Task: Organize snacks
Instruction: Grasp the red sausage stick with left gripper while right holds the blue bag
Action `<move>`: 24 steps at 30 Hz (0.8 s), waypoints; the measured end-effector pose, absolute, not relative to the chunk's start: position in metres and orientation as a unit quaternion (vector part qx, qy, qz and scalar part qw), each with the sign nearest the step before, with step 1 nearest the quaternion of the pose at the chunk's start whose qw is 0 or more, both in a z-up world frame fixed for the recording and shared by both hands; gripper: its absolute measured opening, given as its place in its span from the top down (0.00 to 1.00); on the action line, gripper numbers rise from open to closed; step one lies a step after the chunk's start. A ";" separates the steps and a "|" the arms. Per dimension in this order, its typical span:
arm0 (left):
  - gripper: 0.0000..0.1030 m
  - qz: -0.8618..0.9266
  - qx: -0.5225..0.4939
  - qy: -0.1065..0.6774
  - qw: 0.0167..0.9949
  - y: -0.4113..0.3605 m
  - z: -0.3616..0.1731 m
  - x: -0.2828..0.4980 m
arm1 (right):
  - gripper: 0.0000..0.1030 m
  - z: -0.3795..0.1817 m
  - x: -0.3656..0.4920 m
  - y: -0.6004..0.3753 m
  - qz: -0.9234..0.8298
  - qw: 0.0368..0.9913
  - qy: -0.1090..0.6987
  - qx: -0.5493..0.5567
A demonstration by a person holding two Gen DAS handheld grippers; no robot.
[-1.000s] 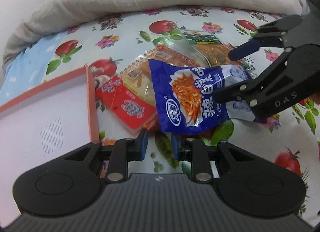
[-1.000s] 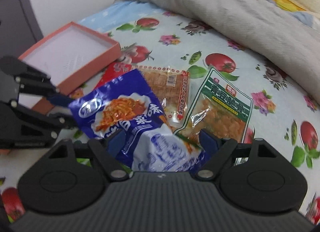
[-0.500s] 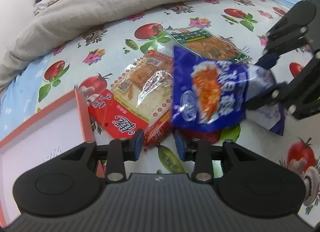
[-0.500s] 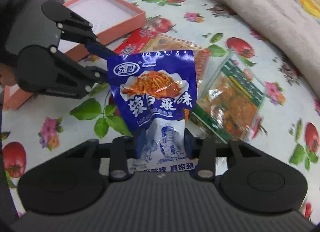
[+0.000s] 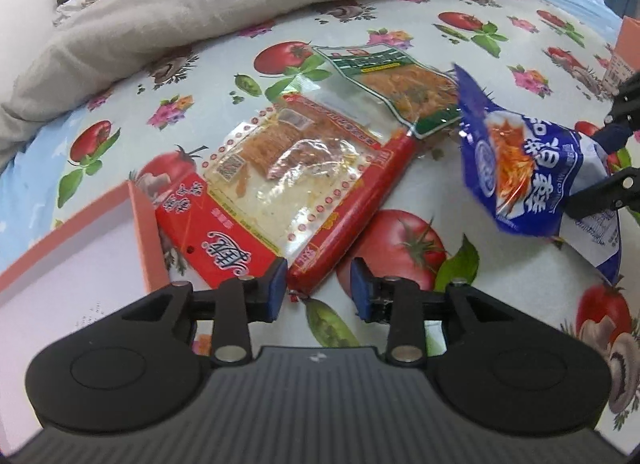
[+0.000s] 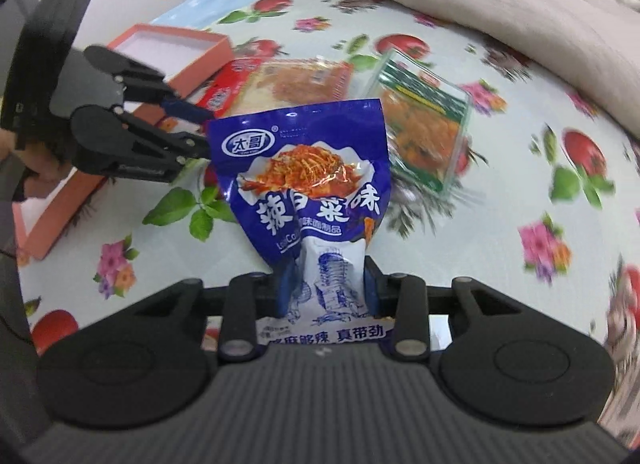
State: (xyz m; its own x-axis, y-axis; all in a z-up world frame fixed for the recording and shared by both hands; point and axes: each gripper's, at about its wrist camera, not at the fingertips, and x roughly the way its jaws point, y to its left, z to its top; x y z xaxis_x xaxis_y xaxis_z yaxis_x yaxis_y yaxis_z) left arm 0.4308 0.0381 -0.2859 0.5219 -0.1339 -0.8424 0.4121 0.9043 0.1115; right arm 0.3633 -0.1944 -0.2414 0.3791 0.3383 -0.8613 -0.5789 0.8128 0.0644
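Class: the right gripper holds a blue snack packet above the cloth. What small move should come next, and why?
Probably carry the blue foil snack packet, clamped in the right gripper, toward the orange-rimmed shallow box. The box looks unfilled, the packet is off the cloth, and the left gripper is open beside the red-edged clear snack pack, holding nothing.

The blue packet (image 6: 308,179), apparently lifted, has left the red packet (image 5: 280,199).

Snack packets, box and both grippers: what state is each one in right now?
Blue packet: lifted off the cloth, clamped by its lower end.
Red packet: lying flat, sealed.
Green packet: lying flat, its corner over the red packet.
Box: open, nothing visible inside.
Right gripper: jaws shut on the blue packet.
Left gripper: jaws open, holding nothing.
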 end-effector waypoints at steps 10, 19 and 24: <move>0.80 -0.181 0.136 0.460 0.859 0.019 -0.277 0.390 | 0.63 -0.245 0.326 -0.224 0.202 0.845 0.489 -0.079; 0.80 -0.155 0.066 0.470 0.866 0.017 -0.267 0.336 | 0.63 -0.239 0.277 -0.230 0.137 0.869 0.468 -0.081; 0.80 -0.140 0.014 0.480 0.866 0.014 -0.262 0.304 | 0.63 -0.244 0.250 -0.241 0.100 0.874 0.472 -0.052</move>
